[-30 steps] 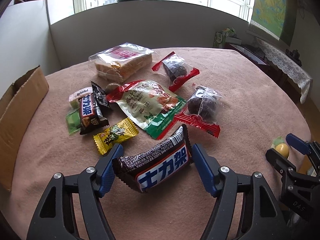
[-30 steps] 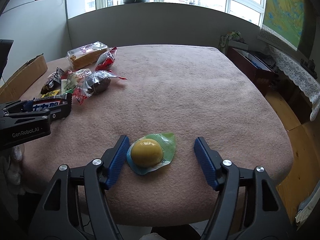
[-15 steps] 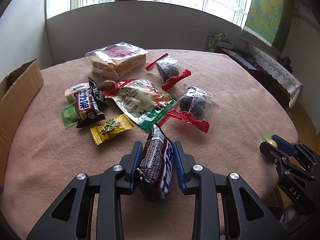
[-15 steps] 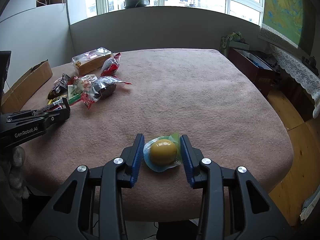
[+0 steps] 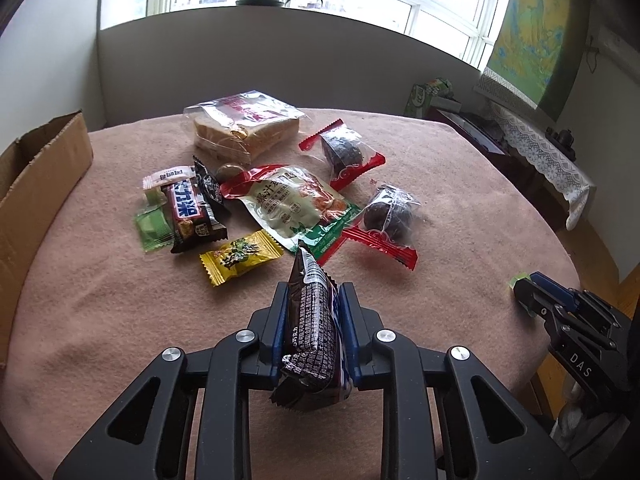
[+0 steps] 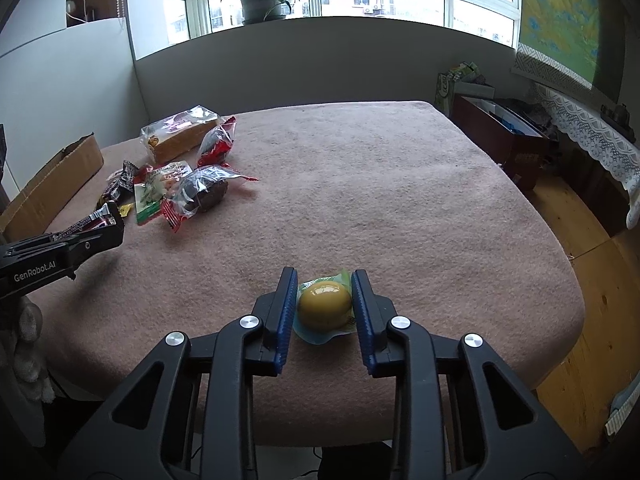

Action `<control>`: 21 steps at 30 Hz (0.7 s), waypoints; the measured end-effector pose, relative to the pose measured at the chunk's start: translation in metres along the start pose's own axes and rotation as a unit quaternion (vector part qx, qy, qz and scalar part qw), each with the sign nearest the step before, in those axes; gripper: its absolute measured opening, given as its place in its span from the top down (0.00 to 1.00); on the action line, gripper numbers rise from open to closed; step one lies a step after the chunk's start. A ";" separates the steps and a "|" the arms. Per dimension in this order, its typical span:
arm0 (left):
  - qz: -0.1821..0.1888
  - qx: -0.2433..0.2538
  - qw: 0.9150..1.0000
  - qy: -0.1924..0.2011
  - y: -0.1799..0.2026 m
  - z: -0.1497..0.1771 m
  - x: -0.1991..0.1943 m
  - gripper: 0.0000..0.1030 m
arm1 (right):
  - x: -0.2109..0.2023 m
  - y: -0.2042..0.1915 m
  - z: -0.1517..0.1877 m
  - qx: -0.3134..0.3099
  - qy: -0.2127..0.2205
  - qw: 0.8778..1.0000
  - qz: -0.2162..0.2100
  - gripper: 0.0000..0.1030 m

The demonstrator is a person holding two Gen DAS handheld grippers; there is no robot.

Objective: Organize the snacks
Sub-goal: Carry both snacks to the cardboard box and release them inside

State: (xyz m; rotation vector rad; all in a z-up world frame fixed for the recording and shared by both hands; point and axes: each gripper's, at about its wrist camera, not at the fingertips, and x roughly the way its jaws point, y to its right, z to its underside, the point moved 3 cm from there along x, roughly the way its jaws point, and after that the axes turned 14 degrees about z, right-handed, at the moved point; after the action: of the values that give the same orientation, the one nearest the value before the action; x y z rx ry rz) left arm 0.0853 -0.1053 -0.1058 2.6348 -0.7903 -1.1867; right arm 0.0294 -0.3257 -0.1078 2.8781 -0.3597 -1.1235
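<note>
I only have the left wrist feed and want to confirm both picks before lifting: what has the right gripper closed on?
Observer: The right gripper has just been closing and now pinches a yellow jelly cup in a green wrapper.
Operator: Is the cup near the snack pile?
Observer: No, it sits alone near the front edge of the blanket.
Operator: Does my left gripper show there?
Observer: Yes, the left gripper shows at the left edge, shut on the chocolate bar.
</note>
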 end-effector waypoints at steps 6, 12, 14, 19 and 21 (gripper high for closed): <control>-0.001 0.002 1.000 0.012 -0.001 -0.002 -0.009 0.78 | -0.009 0.001 -0.008 0.003 0.013 1.000 0.003 0.72; 0.001 0.000 1.000 0.030 -0.003 -0.007 -0.024 0.79 | -0.022 -0.016 -0.023 -0.015 0.034 0.999 -0.004 0.72; 0.000 -0.003 0.999 0.038 -0.008 -0.008 -0.031 0.79 | -0.027 -0.025 -0.029 -0.021 0.043 0.999 -0.010 0.72; -0.004 -0.019 0.998 0.064 -0.025 -0.014 -0.053 0.79 | -0.036 -0.055 -0.044 -0.036 0.057 0.997 -0.032 0.72; -0.007 -0.026 0.997 0.077 -0.034 -0.018 -0.063 0.79 | -0.040 -0.071 -0.050 -0.046 0.064 0.996 -0.040 0.72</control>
State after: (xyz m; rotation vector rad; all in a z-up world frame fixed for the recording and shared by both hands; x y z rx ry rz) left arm 0.0772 -0.0447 -0.0639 2.6540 -0.7035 -0.9784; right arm 0.0495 -0.2507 -0.0522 2.8863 -0.1843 -0.9334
